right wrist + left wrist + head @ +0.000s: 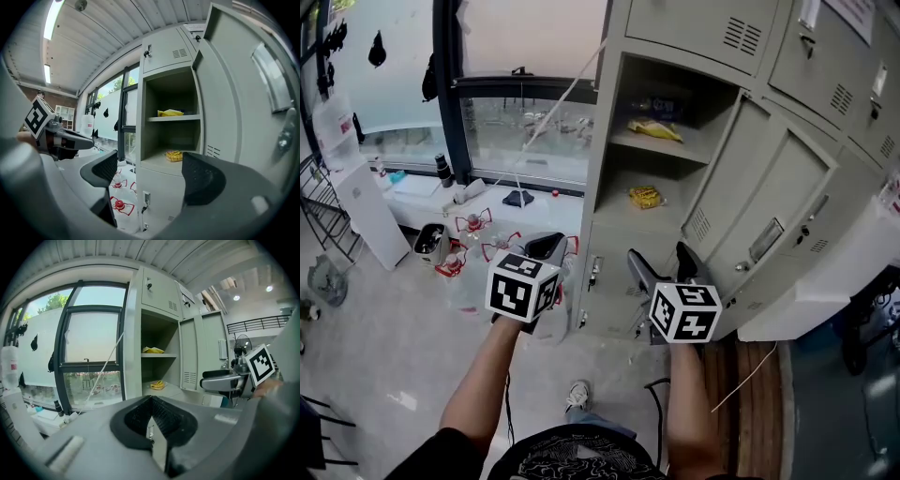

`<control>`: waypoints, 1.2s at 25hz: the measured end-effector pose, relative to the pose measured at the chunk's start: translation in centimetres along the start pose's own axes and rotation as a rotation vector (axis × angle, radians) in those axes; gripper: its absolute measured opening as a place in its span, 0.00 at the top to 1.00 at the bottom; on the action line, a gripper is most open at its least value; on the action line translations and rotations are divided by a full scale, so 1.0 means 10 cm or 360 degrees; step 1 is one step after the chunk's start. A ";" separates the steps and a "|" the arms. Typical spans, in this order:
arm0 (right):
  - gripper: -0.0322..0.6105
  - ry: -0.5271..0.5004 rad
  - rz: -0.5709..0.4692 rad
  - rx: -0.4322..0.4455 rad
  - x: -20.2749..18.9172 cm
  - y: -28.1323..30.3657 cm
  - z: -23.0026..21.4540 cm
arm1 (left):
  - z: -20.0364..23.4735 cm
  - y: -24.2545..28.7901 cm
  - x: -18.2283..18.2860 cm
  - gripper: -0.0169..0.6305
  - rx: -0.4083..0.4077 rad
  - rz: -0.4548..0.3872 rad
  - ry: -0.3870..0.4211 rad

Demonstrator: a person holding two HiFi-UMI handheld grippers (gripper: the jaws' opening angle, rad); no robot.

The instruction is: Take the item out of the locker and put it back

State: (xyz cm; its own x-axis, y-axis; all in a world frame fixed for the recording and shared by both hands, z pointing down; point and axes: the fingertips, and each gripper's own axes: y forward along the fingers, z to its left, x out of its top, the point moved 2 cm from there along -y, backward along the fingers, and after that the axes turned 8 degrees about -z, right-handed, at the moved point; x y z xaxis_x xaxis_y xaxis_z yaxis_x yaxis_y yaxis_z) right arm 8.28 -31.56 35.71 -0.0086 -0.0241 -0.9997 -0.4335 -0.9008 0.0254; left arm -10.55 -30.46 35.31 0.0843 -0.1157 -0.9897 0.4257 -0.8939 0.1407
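Left claw (546,246): jaws pressed together, nothing between them. Right claw (662,260): spread wide, empty. Both are held low in front of the locker (602,141), apart from it.

Lower shelf: small yellow packet (646,197). Upper shelf: yellow bag (654,129). Cannot tell which one is meant.

Risks, as judged:
- The packet lies flat, so a jaw may scrape the shelf or shove the packet backward instead of pinching it.
- The swung-out door (769,197) stands just right of the right claw, and a wide swing could knock it.

Views:
- The head view shows both claws' standoff from the locker.
- Only the left gripper view shows its own jaws meeting.
- The right gripper view looks level into the compartment and shows free room above the packet, which the steep head view flattens.
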 end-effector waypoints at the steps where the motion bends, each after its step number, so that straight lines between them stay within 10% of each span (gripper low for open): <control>1: 0.27 0.0000 0.0008 0.0001 -0.01 0.08 -0.03 | 0.04 0.07 0.01 0.97 0.0002 0.0002 -0.0001; 30: 0.42 -0.0323 0.0337 0.0062 -0.55 1.72 -0.73 | 0.68 1.25 -0.06 0.97 0.0048 0.0077 -0.0033</control>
State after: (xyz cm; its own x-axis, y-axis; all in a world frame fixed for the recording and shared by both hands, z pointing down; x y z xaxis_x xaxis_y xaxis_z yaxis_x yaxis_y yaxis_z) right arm 7.44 -50.10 41.69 -0.2806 -0.1188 -0.9524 -0.4372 -0.8676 0.2371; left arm -11.35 -44.53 37.54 0.0853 -0.1680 -0.9821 0.3942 -0.8996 0.1881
